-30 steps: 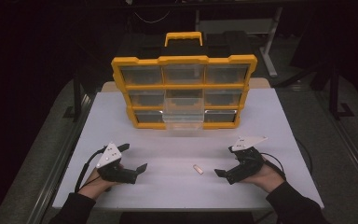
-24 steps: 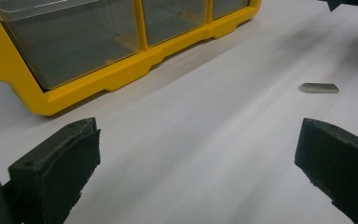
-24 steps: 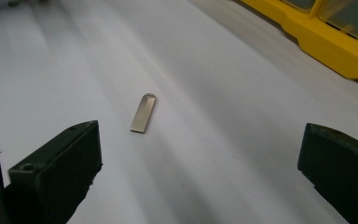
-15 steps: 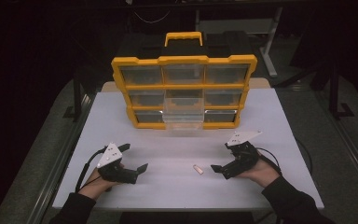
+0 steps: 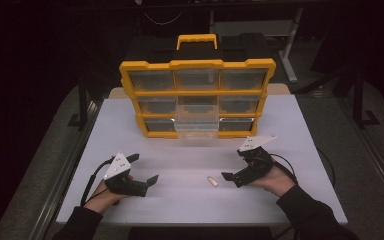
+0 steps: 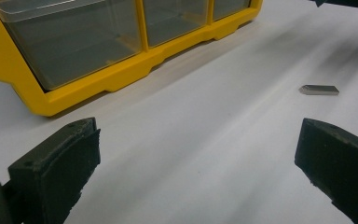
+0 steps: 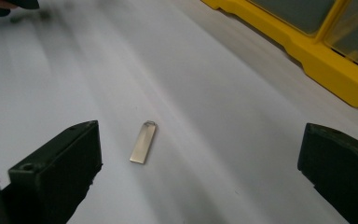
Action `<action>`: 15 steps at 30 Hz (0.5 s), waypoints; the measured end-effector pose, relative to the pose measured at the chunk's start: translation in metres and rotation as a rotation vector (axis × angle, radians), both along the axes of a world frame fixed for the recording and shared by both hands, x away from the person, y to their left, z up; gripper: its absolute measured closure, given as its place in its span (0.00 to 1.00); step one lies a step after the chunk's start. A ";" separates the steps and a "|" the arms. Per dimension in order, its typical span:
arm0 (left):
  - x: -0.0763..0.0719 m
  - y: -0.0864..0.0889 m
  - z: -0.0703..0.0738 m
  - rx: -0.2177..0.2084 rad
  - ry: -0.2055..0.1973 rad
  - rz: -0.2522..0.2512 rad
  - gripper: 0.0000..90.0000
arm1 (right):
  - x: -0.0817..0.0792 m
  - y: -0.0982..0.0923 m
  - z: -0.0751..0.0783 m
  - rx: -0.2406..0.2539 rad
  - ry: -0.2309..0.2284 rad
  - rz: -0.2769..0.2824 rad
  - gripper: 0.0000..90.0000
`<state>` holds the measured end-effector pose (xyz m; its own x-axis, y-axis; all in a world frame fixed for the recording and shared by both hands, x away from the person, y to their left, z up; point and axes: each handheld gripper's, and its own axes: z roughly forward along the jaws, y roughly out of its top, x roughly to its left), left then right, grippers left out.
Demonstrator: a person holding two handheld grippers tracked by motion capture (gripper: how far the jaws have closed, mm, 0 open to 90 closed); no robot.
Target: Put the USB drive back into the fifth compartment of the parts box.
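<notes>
Item: small flat silver metal tab (image 7: 143, 143), lying on the white desk (image 5: 180, 200); pickup approach.
I am bringing my right gripper (image 5: 236, 176), jaws wide and empty, toward it; next calls for straddling and closing. My left gripper (image 5: 145, 170) is idling agape, empty. Yellow drawer organiser (image 5: 197, 95) behind; nothing obstructing.

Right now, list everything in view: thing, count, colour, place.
Small flat metal tag with a loop end: one, silver, lying on the table between the grippers, nearer the right one.
Plastic drawer organiser with carry handle: one, yellow with clear drawers, standing at the table's far middle.
Clear plastic drawer: one, transparent, pulled out of the organiser's middle column.
Table: one, white top.
Left gripper: one, black, open, near left.
Right gripper: one, black, open, beside the tag.
</notes>
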<state>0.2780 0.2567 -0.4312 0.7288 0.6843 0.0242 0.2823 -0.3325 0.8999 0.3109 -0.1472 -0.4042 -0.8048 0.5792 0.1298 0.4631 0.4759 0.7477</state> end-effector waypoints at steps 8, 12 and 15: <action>0.000 -0.001 0.000 -0.004 0.006 -0.002 0.00 | 0.004 0.009 0.002 -0.007 0.010 0.016 0.00; 0.000 -0.001 0.000 -0.002 0.007 -0.003 0.00 | 0.005 0.013 0.003 -0.012 0.007 0.023 0.00; 0.000 -0.001 0.000 -0.002 0.008 -0.003 0.00 | 0.006 0.016 0.003 -0.018 0.005 0.033 0.00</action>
<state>0.2781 0.2557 -0.4317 0.7310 0.6822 0.0171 0.2881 -0.3312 0.8985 0.3173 -0.1311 -0.4015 -0.8230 0.5544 0.1235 0.4504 0.5045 0.7366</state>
